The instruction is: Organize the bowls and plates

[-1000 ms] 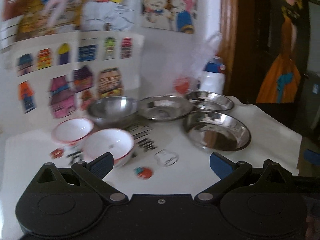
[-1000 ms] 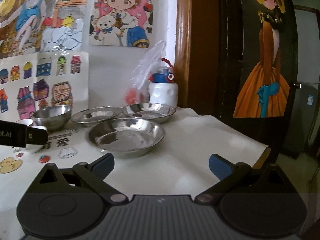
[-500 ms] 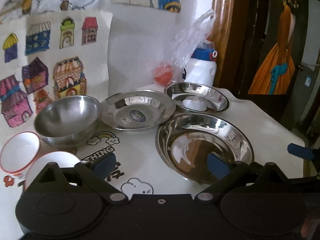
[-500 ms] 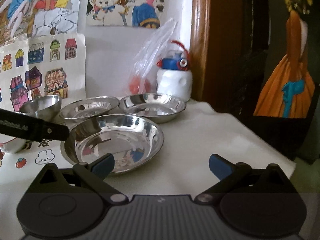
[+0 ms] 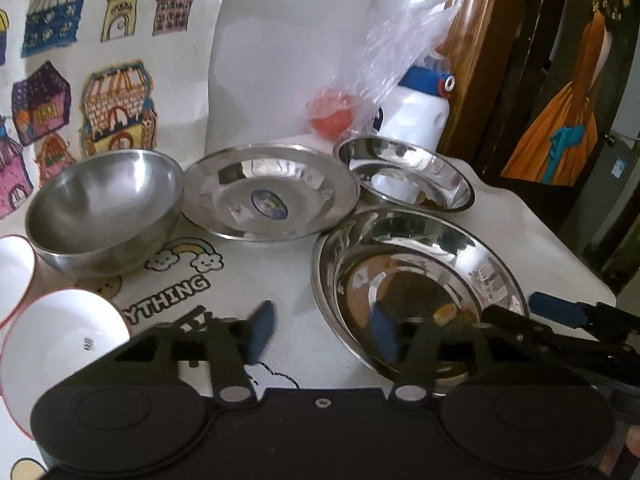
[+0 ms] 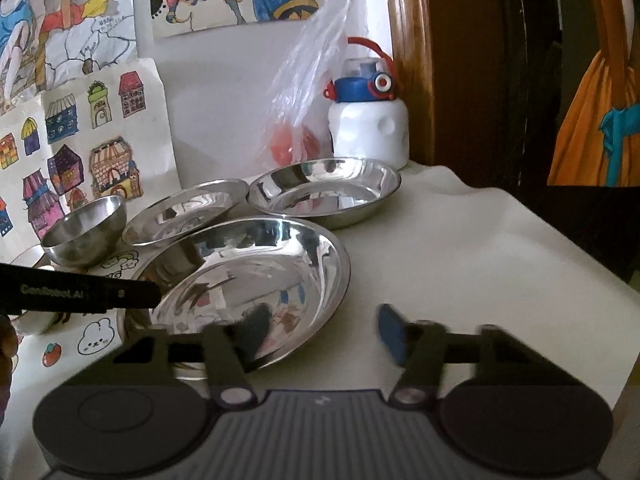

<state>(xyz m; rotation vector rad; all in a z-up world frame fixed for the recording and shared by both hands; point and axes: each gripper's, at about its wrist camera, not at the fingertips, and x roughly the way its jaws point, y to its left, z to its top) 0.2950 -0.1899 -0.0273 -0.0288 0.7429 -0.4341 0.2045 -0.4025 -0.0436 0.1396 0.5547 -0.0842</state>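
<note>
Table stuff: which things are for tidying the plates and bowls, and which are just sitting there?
For the job: big steel plate, flat steel plate, small steel dish, steel bowl, two white bowls.

Just lying about: water bottle, plastic bag, wall drawings.

A table [image 6: 500, 248] is covered by a white cartoon-printed cloth [image 5: 288, 304]. Along its back edge a steel bowl [image 5: 104, 208], a flat steel plate [image 5: 272, 190] and a small steel dish [image 5: 404, 178] are set in a row, with a bagged red item [image 6: 288, 144] and a white bottle [image 6: 368, 128] behind. A large steel dish [image 5: 416, 276] is placed nearer the front; two white red-rimmed bowls [image 5: 60, 344] are seen at the left edge.
</note>
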